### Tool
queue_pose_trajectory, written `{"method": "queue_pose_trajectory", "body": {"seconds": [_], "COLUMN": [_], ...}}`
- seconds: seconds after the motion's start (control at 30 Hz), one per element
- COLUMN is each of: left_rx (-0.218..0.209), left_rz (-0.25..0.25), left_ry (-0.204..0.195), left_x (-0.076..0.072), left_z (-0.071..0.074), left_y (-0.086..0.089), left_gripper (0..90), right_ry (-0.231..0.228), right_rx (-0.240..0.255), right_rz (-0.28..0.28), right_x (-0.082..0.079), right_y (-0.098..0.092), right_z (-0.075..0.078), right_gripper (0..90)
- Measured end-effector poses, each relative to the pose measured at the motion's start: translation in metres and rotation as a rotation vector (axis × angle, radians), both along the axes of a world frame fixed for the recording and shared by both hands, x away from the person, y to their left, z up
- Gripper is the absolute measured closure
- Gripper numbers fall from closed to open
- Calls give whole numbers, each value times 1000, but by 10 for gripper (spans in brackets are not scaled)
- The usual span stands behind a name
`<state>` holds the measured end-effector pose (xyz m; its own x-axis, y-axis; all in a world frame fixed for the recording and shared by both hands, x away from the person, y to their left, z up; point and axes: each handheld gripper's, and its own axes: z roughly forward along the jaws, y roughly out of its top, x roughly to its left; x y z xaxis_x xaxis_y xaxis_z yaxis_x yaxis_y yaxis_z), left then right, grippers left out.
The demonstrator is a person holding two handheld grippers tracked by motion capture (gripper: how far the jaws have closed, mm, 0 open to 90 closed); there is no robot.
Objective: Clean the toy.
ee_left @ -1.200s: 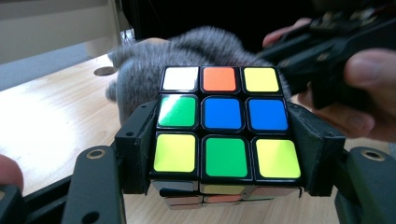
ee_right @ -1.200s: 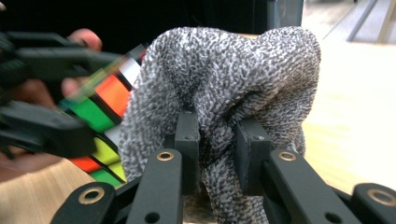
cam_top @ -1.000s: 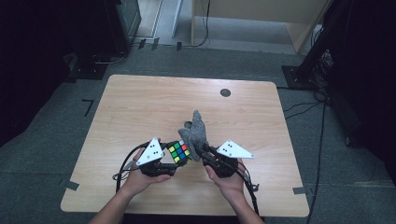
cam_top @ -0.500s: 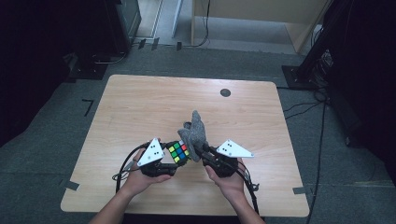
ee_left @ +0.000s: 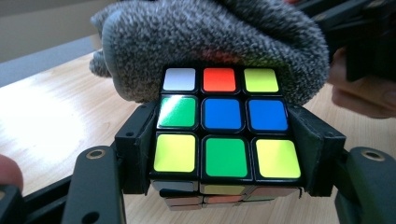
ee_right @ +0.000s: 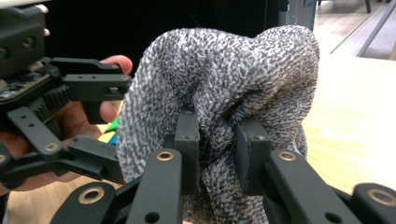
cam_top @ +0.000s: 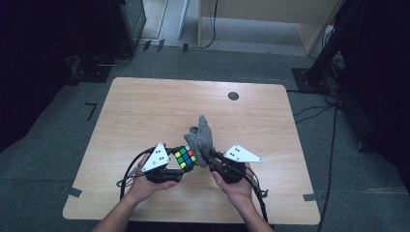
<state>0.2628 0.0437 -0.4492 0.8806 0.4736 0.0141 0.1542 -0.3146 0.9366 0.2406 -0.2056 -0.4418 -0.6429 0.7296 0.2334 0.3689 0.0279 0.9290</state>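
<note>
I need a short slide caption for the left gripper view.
Left tool clamps a puzzle cube while a grey cloth rests against its far side.

Both grippers' fingers (ee_left: pixel 135 149) clamped, facing inward

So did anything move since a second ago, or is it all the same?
Nothing visibly changed. The left tongs stay clamped on the multicoloured plastic puzzle cube, and the right tongs stay pinched on the grey knitted cloth, which is pressed against the cube's far side. Both hands hold them close together above the light wooden table.
</note>
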Motion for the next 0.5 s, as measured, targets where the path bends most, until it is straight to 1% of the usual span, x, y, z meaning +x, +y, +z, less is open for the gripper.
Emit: {"method": "queue_pose_trajectory", "body": {"seconds": [0.03,0.13,0.17,0.23,0.27,0.33,0.37,0.43,0.47,0.5], "left_rx": [-6,-63,-68,-64,-51,-6,-2,-10,-13,-26], "left_rz": [-1,-22,-23,-22,-15,6,5,1,0,-5], "left_ry": [-3,-6,-10,-6,-3,-7,-3,-7,-12,-18], "left_x": [0,-1,-2,0,0,1,1,0,-1,-2], "left_z": [1,5,6,5,3,-1,-2,-1,0,2], "left_y": [1,5,6,6,5,2,1,1,1,2], "left_gripper": [345,345,345,345,345,345,345,345,345,345], "right_ry": [6,39,46,43,33,19,5,-10,-10,-6], "right_rx": [8,8,14,16,12,26,27,12,18,26], "right_rz": [0,-14,-16,-16,-17,-4,6,8,6,5], "right_x": [1,5,5,4,3,1,-1,-3,-3,-2], "right_y": [-1,-3,-4,-4,-4,-3,-2,1,0,0], "right_z": [-2,-9,-9,-7,-4,1,5,6,5,3], "right_gripper": [745,746,746,747,747,747,746,746,746,746]}}
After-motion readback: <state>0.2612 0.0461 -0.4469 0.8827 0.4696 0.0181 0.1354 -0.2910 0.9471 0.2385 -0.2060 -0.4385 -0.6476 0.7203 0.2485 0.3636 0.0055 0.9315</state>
